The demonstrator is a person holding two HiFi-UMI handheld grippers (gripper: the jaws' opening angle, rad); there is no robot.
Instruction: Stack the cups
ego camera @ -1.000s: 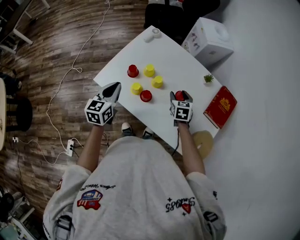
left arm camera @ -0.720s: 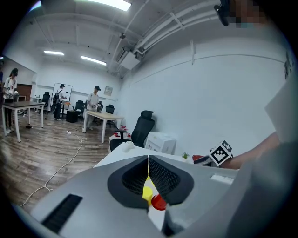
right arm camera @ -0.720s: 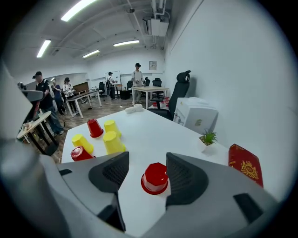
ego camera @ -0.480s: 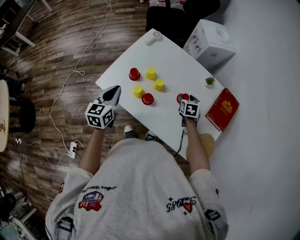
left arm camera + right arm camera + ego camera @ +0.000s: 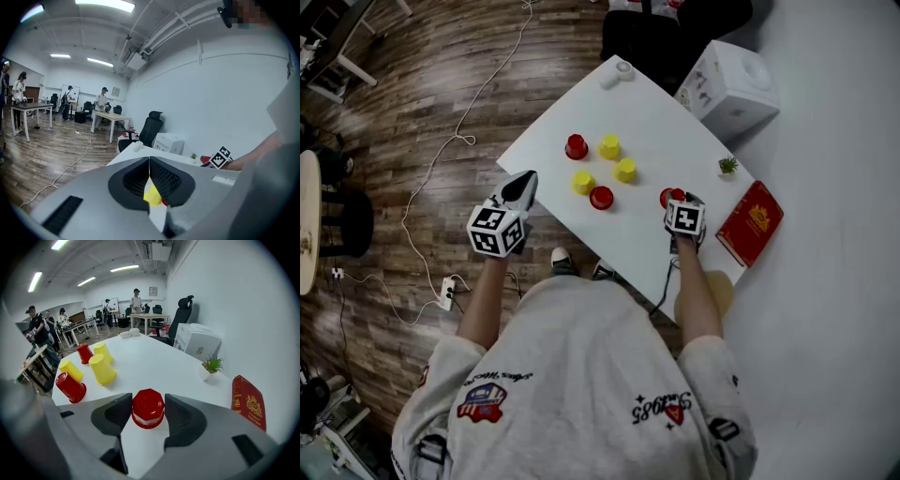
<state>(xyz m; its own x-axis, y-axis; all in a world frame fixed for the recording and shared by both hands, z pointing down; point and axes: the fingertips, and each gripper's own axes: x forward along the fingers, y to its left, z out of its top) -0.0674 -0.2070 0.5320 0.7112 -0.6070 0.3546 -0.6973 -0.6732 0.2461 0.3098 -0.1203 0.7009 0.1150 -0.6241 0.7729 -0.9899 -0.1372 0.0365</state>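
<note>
Right gripper view: right gripper (image 5: pixel 147 400) jaws just closing around red cup (image 5: pixel 148 408), not yet gripping.
Left gripper (image 5: pixel 149 160): jaws together.

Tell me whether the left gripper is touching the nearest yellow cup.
Apart. The head view shows bare white table between the left gripper and that yellow cup.
</note>
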